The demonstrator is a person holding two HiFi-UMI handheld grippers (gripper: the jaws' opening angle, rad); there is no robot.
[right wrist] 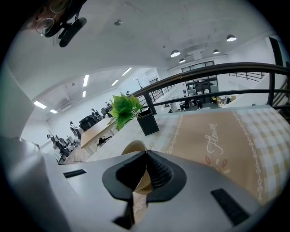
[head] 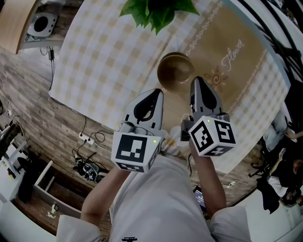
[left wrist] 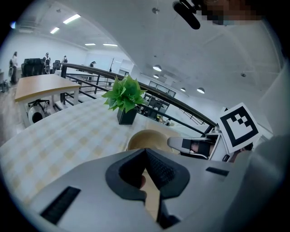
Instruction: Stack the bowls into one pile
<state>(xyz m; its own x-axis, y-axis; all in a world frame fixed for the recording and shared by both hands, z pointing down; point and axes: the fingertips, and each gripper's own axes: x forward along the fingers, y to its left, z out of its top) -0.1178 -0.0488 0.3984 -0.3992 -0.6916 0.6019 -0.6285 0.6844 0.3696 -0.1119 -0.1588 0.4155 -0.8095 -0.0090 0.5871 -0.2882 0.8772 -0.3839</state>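
**tbl_watcher:** Quick one: what are the two grippers doing, and where's the bowl?

**rignerd:** Starting closest to the camera, the person's white shirt [head: 161, 198] fills the bottom of the head view, with both forearms reaching forward. The left gripper [head: 157, 93] has its jaws pressed together at the tips, and nothing sits between them. Its own view shows just the dark pads meeting in a point. It's the same with the right gripper [head: 196, 81], jaws closed tip to tip and empty. They're held side by side, with the right one reaching a little further forward.

**tbl_watcher:** And the bowl?

**rignerd:** The brown bowl [head: 175, 71] is on the table just past both tips. It sits right where the checked tablecloth [head: 104, 56] meets the tan runner [head: 236, 61] with "Flower" stitched on it. The right gripper's tip is just beside the near right edge of the bowl, and I can't tell if it's touching. The left tip is near but apart. It looks like a single pile, though I can't make out how many bowls are nested in it.

**tbl_watcher:** Anything behind it?

**rignerd:** A leafy green plant [head: 156, 12] in a black pot [left wrist: 127, 115] stands further back on the same cloth. Beyond that there's a dark railing [right wrist: 213, 70], then desks and ceiling lights way off.
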